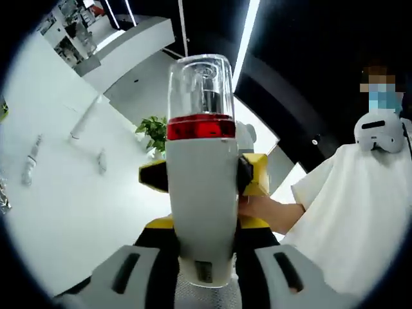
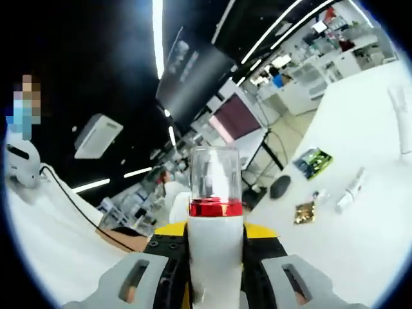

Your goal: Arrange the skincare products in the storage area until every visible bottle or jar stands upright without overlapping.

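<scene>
Each gripper (image 1: 203, 273) (image 2: 215, 283) clamps a white bottle (image 1: 203, 212) (image 2: 215, 257) with a red band, apparently the same one, blocking centre frame; small tubes (image 1: 31, 161) lie left on the white table (image 1: 77, 212).

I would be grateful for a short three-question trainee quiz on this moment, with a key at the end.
1. True or false: the white bottle with the red band and clear cap is lying flat on the white table.
2. Multiple choice: in the left gripper view, the small green plant appears (A) left of the bottle, (B) on top of the cap, (C) between the jaws.
3. Fill in: in the right gripper view, the right gripper has a white bottle between its ____.

Key
1. False: it is held up between the jaws of the left gripper.
2. A.
3. jaws.
</scene>
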`<action>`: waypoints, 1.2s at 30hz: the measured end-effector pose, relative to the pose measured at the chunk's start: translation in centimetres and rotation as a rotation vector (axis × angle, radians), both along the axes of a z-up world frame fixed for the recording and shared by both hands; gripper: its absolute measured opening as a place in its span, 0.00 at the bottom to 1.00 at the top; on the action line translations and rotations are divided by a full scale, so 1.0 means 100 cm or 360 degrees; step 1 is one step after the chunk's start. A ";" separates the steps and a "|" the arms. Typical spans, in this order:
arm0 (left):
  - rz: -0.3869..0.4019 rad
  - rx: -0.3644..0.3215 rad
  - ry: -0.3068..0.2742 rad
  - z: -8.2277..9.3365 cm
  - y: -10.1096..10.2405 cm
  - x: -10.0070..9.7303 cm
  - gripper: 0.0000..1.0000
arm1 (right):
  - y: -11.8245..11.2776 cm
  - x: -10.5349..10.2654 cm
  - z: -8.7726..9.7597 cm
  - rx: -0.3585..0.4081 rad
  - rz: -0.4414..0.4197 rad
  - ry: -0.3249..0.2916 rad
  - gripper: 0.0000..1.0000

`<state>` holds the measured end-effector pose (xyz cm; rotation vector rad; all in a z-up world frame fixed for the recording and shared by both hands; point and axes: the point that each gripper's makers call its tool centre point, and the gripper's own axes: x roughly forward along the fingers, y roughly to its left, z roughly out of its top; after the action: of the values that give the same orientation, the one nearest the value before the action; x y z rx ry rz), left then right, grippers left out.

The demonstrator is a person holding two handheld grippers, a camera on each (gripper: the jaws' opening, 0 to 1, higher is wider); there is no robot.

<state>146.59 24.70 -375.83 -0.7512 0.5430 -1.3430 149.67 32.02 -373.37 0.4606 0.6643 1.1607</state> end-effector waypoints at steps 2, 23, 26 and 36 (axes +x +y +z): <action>0.0045 0.0055 0.0001 -0.006 0.002 0.005 0.27 | -0.001 0.005 -0.005 -0.0074 -0.0049 -0.0043 0.33; 0.0234 0.0678 -0.0285 -0.046 -0.001 0.016 0.28 | -0.016 0.010 -0.034 -0.0382 -0.0239 -0.0228 0.29; 0.0282 0.0739 -0.0367 -0.043 0.000 0.022 0.29 | -0.019 0.014 -0.029 -0.0357 -0.0261 -0.0266 0.29; 0.0074 0.0786 -0.0591 -0.030 0.013 0.016 0.32 | -0.031 0.024 0.003 -0.0175 -0.0380 -0.0339 0.29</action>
<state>148.21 25.95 -378.83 -0.1050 0.5244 -1.1993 152.09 28.94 -373.11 0.3079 0.4711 0.9265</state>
